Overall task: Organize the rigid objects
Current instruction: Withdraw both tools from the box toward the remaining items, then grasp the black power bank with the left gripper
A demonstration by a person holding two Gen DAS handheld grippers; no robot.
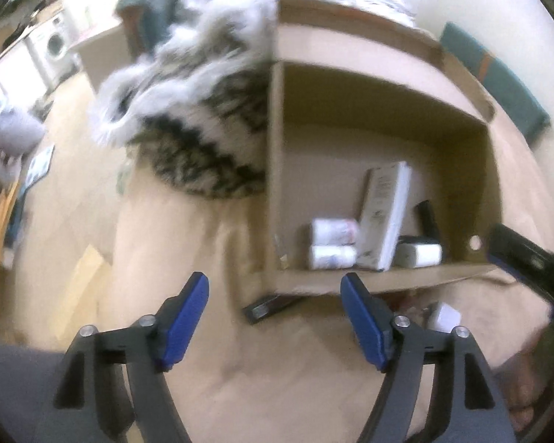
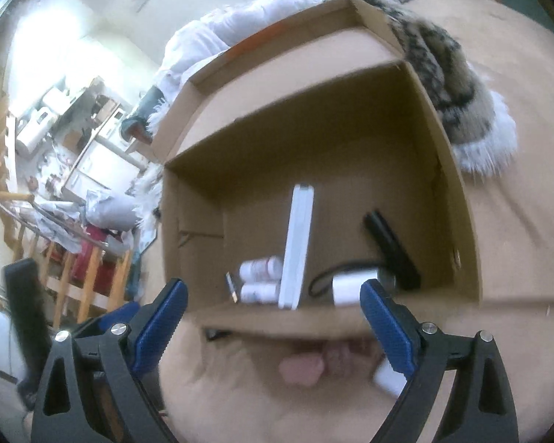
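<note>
bottles [image 1: 332,245] beside book [image 1: 386,217] in box [image 1: 387,110]

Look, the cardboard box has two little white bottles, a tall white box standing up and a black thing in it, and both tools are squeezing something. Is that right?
Nearly. The cardboard box does hold two little white bottles, a tall white box standing up and a black thing. But the tools squeeze nothing: the left wrist view shows the left tool open and empty, and the right wrist view shows the right tool open too.
</note>
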